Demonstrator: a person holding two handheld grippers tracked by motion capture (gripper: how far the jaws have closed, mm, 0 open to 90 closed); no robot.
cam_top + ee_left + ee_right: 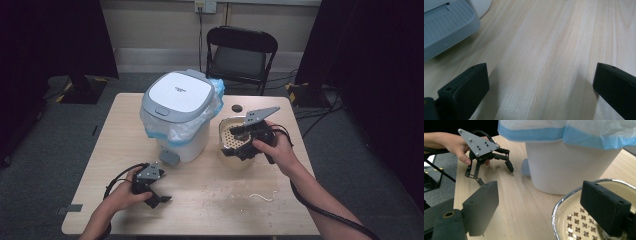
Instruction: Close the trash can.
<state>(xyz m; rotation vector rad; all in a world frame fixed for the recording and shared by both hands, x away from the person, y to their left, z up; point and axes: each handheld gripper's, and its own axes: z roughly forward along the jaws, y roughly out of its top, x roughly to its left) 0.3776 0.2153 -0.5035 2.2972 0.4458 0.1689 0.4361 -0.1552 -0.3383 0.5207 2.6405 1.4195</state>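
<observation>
A white pedal bin [180, 117] with a shut grey lid and a blue-edged plastic liner [564, 133] stands mid-table. Right of it sits a cream bowl [226, 131] with a metal rim [557, 206] and a cross pattern inside. My right gripper [237, 143] is open and straddles that rim [541, 188], one jaw inside the bowl and one outside. Near the front left edge, my left gripper [159, 200] rests low over bare wood, open with nothing between its jaws [541, 67]. The right gripper view also shows it [495, 175], held by a hand.
The bin's grey pedal [169, 158] juts toward the left gripper [446, 27]. A small dark round object [237, 108] lies behind the bowl. Pale scraps and crumbs [255, 196] are scattered on the front of the table [210, 220]. A black folding chair [240, 55] stands beyond.
</observation>
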